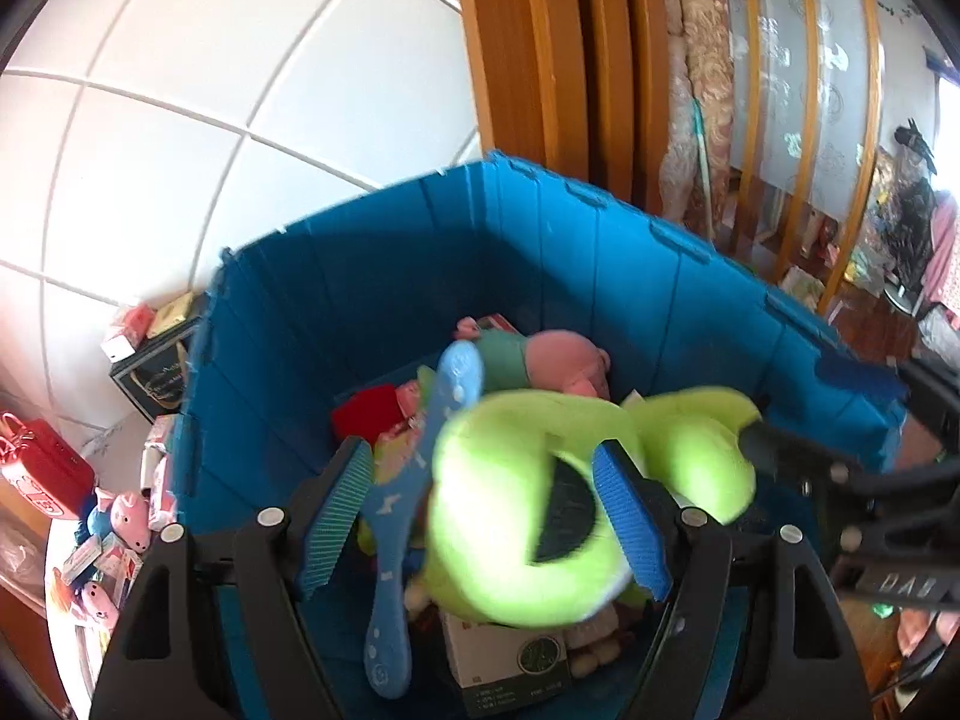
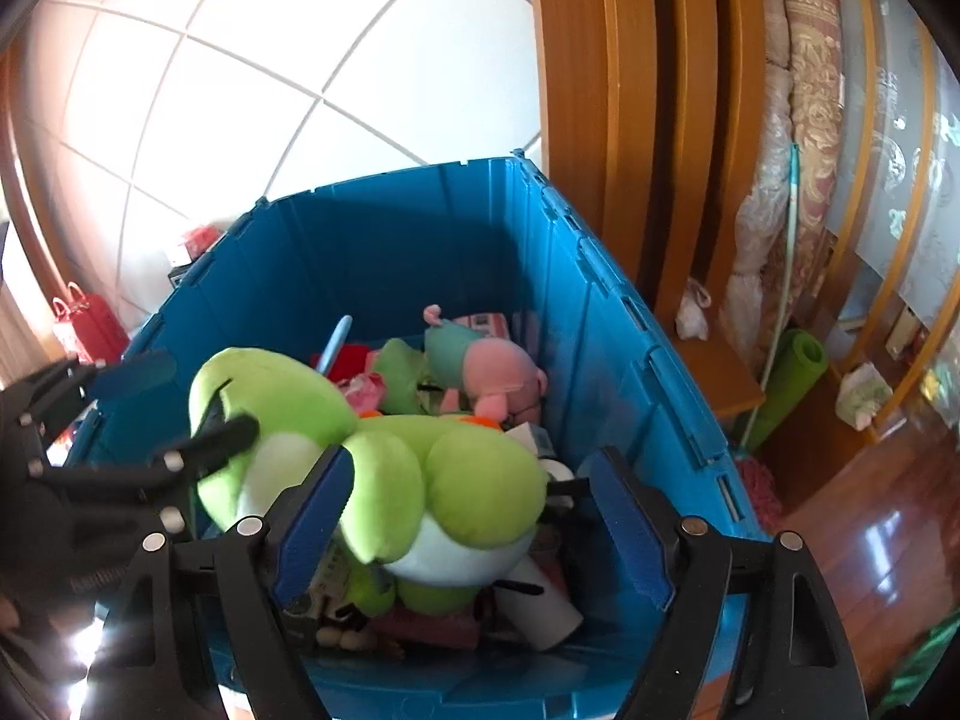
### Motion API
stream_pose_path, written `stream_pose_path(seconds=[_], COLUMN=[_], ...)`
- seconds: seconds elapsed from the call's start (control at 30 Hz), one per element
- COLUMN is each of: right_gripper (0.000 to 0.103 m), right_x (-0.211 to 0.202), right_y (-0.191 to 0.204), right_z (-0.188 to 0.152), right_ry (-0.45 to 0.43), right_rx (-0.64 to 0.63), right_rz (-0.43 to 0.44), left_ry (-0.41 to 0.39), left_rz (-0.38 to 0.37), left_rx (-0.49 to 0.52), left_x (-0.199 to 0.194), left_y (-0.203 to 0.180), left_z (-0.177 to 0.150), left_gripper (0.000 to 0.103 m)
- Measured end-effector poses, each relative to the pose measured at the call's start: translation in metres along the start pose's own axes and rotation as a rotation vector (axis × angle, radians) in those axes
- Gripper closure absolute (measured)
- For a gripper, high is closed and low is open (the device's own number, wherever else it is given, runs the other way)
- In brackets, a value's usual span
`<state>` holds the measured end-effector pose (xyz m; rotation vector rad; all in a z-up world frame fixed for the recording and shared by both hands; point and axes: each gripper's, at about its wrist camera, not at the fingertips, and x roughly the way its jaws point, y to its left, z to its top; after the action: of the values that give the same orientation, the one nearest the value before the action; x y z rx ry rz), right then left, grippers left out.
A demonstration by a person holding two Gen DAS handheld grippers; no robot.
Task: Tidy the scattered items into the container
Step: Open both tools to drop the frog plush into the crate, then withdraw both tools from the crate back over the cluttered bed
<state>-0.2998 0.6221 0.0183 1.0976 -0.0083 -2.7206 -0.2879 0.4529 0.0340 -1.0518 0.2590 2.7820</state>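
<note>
The blue container [image 2: 606, 324] stood against a white tiled wall [image 2: 270, 60], with a wooden door frame [image 2: 636, 120] to its right and rolled rugs [image 2: 810, 120] farther right. Inside it lay a heap of things: a pink pig plush [image 2: 504, 372] at the far side, a light blue brush [image 1: 414, 492] leaning up on the left, a red cloth [image 1: 366, 414] and a white box [image 1: 510, 660] near the bottom.

On top of the heap sat the green plush toy [image 2: 384, 468], inside the container, blurred in the left wrist view. The left claw [image 1: 480, 516] was spread, its right finger against the toy's dark eye patch and its left finger beside the brush; whether it touched the toy I could not tell. The right claw [image 2: 474, 516] was also spread wide, its fingers on either side of the toy's green and white rump, not pressed onto it.

Left of the container, on the desk [image 1: 66, 546], small pink pig figures [image 1: 126, 516], little boxes and a red bag [image 1: 42, 468] remained scattered.
</note>
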Motion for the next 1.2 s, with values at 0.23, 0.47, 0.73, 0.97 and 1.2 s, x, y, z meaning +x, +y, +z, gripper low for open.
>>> stream_pose_path(seconds=[0.23, 0.47, 0.73, 0.97, 1.2], right_gripper=[0.007, 0.001, 0.0, 0.0, 0.0], right_x=[-0.016, -0.036, -0.06, -0.069, -0.083], right_y=[0.001, 0.016, 0.037, 0.067, 0.115], right_z=[-0.015, -0.039, -0.057, -0.064, -0.067], right_ry=[-0.023, -0.043, -0.094, -0.11, -0.135], right_rx=[0.011, -0.013, -0.042, -0.075, -0.088], right_rz=[-0.004, 0.01, 0.054, 0.062, 0.066], left_ry=[-0.033, -0.022, -0.073, -0.107, -0.135], left_rz=[0.01, -0.015, -0.01, 0.007, 0.02], left_rx=[-0.023, -0.066, -0.118, -0.164, -0.194], left_x=[-0.022, -0.039, -0.069, -0.095, -0.119], left_y=[0.016, 0.021, 0.025, 0.05, 0.098], left_z=[-0.01, -0.043, -0.071, -0.089, -0.11], left_gripper=[0.027, 0.027, 0.027, 0.027, 0.027])
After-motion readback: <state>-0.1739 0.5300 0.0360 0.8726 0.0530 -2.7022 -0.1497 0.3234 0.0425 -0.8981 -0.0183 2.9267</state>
